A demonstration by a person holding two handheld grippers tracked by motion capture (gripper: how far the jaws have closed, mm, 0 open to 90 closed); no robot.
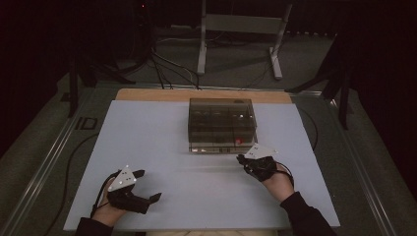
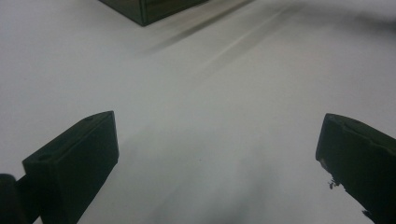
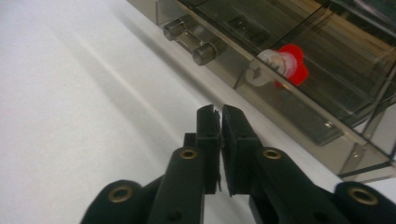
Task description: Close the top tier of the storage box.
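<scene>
1. High view: I saw the box [image 1: 222, 125], a smoky clear case split into compartments, sitting toward the far middle of the white mat [image 1: 162, 147]. A red piece [image 1: 239, 140] showed in its near right part.
2. High view: my right gripper [image 1: 242, 160] lay just off the box's near right corner, close to the front wall; I could not tell whether it touched. Its grey plate [image 1: 260, 151] faced up. The jaws looked pressed together.
3. High view: my left gripper [image 1: 147, 186] rested near the mat's near left edge, well apart from the box. Its jaws stood spread, with nothing between them.
4. Left gripper view: the left gripper [image 2: 217, 144] had its two black jaws wide apart over bare mat [image 2: 210, 93]. It was released and held nothing. A dark corner of the box [image 2: 149, 9] sat at the top edge, well beyond the jaws.
5. Right gripper view: the right gripper [image 3: 220, 116] was clenched, its jaws together with only a thin slit and nothing gripped. The tips pointed at the mat [image 3: 70, 93] just before the box [image 3: 299, 112].
6. Right gripper view: two round clear knobs [image 3: 191, 42] stuck out of the box's front wall, up and left of the tips. The red piece [image 3: 292, 65] sat behind that wall, with a clear part before it.
</scene>
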